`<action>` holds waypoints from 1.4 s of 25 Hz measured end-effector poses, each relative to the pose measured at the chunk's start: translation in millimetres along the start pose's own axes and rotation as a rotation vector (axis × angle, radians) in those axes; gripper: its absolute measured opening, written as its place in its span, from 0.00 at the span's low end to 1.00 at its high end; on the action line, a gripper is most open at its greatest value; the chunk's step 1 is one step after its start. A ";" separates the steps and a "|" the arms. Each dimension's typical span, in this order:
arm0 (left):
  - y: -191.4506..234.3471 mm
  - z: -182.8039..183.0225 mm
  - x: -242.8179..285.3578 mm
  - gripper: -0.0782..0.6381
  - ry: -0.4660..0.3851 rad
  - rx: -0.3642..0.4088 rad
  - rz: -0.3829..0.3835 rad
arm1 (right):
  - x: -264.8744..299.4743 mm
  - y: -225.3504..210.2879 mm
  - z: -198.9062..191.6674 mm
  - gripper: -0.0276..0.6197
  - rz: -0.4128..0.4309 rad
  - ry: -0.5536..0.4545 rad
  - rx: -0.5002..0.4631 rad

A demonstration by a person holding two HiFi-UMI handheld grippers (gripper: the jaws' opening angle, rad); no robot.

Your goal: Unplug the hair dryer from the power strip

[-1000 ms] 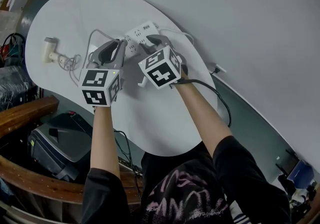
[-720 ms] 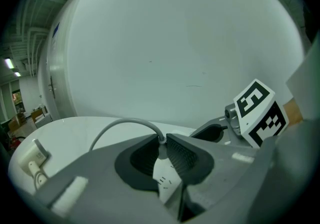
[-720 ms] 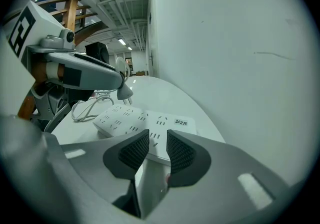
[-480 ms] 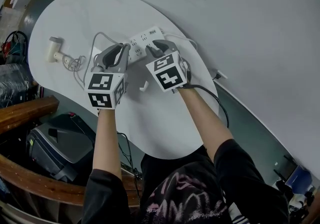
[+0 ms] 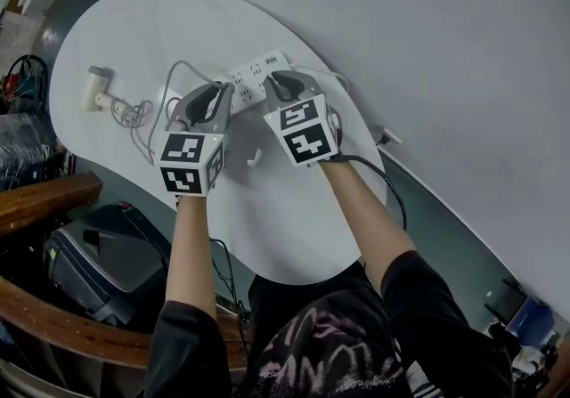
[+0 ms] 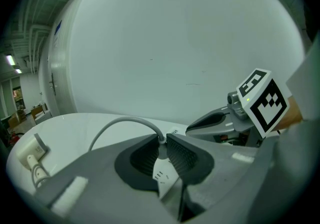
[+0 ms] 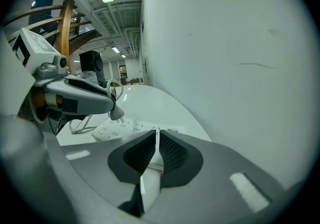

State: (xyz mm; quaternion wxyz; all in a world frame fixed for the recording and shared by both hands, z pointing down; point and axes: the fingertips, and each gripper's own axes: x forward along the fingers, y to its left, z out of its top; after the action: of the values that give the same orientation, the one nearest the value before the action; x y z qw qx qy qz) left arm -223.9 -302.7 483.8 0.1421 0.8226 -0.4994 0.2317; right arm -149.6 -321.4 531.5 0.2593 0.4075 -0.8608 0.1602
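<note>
A white power strip (image 5: 254, 67) lies at the far side of the white oval table (image 5: 267, 227). The white hair dryer (image 5: 93, 85) rests at the table's left, and its grey cord (image 5: 160, 89) runs over to the strip. My left gripper (image 5: 224, 89) is shut on the grey plug (image 6: 161, 140) at the cord's end, over the strip (image 6: 162, 178). In the right gripper view that plug (image 7: 117, 114) sits at the strip's top face; whether it is seated I cannot tell. My right gripper (image 7: 156, 148) has just been closing, and its pads now pinch the strip's near end (image 7: 120, 129).
A grey wall stands right behind the table. A small white piece (image 5: 256, 156) lies on the table between my two grippers. A black cable (image 5: 383, 178) trails off the table's right edge. A dark case (image 5: 98, 263) and wooden rails (image 5: 44, 200) are to the lower left.
The right gripper's jaws went from wide open to nearly closed around the strip's end. The left gripper kept its hold on the plug and stayed put.
</note>
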 end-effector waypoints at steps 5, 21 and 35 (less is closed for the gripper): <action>1.7 0.1 -1.0 0.18 -0.005 -0.008 0.003 | -6.8 0.7 5.2 0.08 -0.011 -0.007 -0.019; 27.4 -0.7 -27.2 0.18 -0.065 -0.063 0.095 | -22.1 13.1 29.6 0.08 -0.001 -0.077 -0.039; 24.4 9.9 -61.7 0.18 -0.128 -0.082 0.186 | -53.1 4.8 48.3 0.07 0.018 -0.157 -0.046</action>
State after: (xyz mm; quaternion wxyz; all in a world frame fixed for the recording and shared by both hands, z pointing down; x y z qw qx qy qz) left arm -267.4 -271.9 443.1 0.1213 0.7792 -0.5909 0.1701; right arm -140.3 -309.1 461.2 0.1988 0.4051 -0.8856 0.1099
